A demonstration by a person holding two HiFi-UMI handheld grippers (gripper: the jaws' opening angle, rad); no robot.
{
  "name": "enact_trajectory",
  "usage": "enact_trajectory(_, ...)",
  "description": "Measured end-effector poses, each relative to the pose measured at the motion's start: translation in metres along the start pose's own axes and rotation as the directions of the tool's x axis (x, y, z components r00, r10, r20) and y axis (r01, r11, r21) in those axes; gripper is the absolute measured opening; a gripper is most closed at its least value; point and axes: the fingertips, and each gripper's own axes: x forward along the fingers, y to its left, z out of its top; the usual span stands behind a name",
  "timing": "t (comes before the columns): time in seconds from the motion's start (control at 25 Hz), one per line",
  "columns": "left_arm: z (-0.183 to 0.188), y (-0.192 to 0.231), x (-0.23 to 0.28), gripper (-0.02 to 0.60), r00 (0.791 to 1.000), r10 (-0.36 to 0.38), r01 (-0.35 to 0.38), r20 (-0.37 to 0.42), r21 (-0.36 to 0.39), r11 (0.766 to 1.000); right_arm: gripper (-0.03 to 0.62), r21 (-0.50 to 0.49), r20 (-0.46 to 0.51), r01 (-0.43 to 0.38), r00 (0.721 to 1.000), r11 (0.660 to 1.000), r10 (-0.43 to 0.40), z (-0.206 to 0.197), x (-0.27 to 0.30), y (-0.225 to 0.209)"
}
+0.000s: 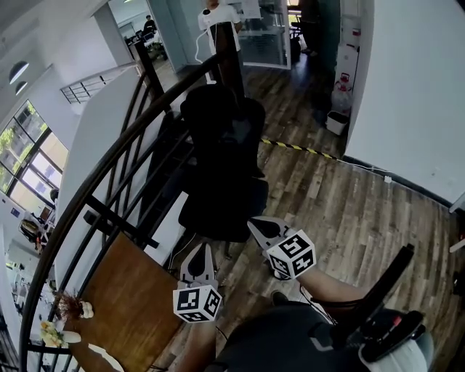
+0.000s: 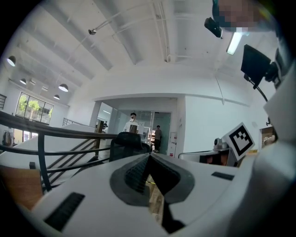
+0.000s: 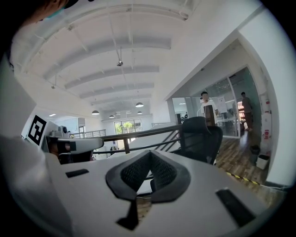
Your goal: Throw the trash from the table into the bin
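My left gripper (image 1: 200, 253) and right gripper (image 1: 256, 225) are held side by side above the floor, both pointing level toward a black office chair (image 1: 225, 167). In the left gripper view the left gripper (image 2: 149, 156) has its fingertips touching, with nothing between them. The right gripper (image 3: 150, 153) is likewise shut and empty in the right gripper view. A wooden table (image 1: 138, 290) lies at the lower left. On its near corner sit small light scraps (image 1: 102, 356) and a bunch of dried flowers (image 1: 69, 305). A small white container (image 1: 336, 122) stands by the far wall.
A dark curved railing (image 1: 109, 174) runs from the table up past the chair. A person in a white top (image 1: 218, 18) stands beyond it by glass doors. Yellow-black tape (image 1: 298, 147) crosses the wood floor. A white wall (image 1: 414, 87) rises on the right.
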Motion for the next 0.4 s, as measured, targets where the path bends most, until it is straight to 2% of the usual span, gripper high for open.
enact_trajectory(0.4,0.006,0.013,-0.016,0.012,1.0,0.011,-0.011,0.02,-0.004,1.0,0.012,-0.012,-0.006,0.016,1.0,1.0,-0.016,-0.001,0.003,0.012)
